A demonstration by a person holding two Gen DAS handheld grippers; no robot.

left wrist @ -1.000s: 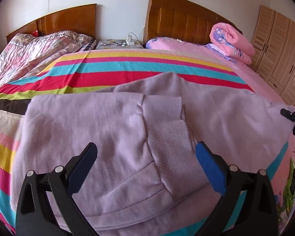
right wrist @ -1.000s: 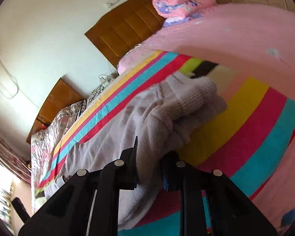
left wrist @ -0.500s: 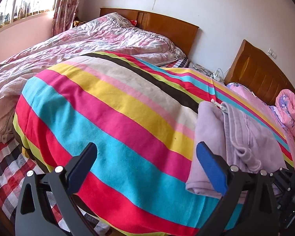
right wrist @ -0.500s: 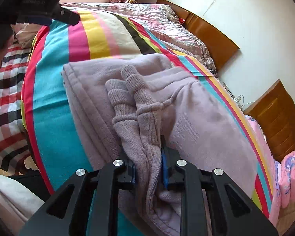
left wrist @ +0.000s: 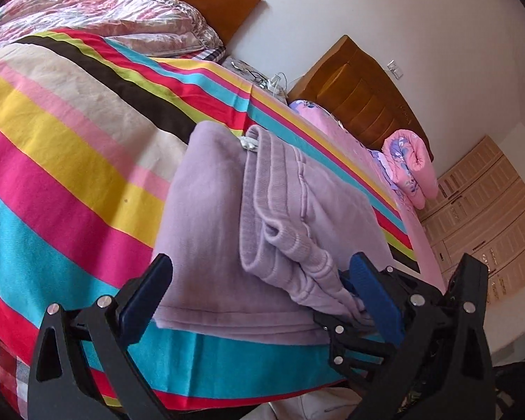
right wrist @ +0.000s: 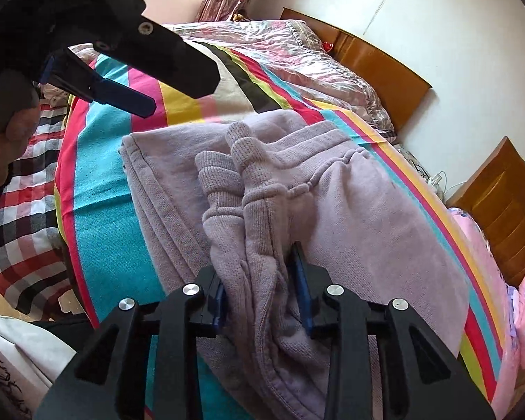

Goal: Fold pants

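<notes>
We see the lilac pants (right wrist: 350, 231) folded on the striped bed (left wrist: 70, 161). Our right hand-held gripper (right wrist: 262, 294) has just been opening around their ribbed cuffs (right wrist: 234, 175); our left hand-held gripper (left wrist: 262, 283) hangs wide apart, empty.

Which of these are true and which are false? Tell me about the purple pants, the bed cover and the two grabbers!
1. The lilac pants lie folded on the striped blanket. True.
2. The left gripper is clamped on the pants. False: its jaws stand wide open, empty.
3. The ribbed cuffs lie on top of the pants. True.
4. The right gripper is far from the pants. False: cloth sits between its jaws, which have just been opening.
5. The rolled pink quilt lies on the pants. False: it sits apart, near the headboard.
</notes>
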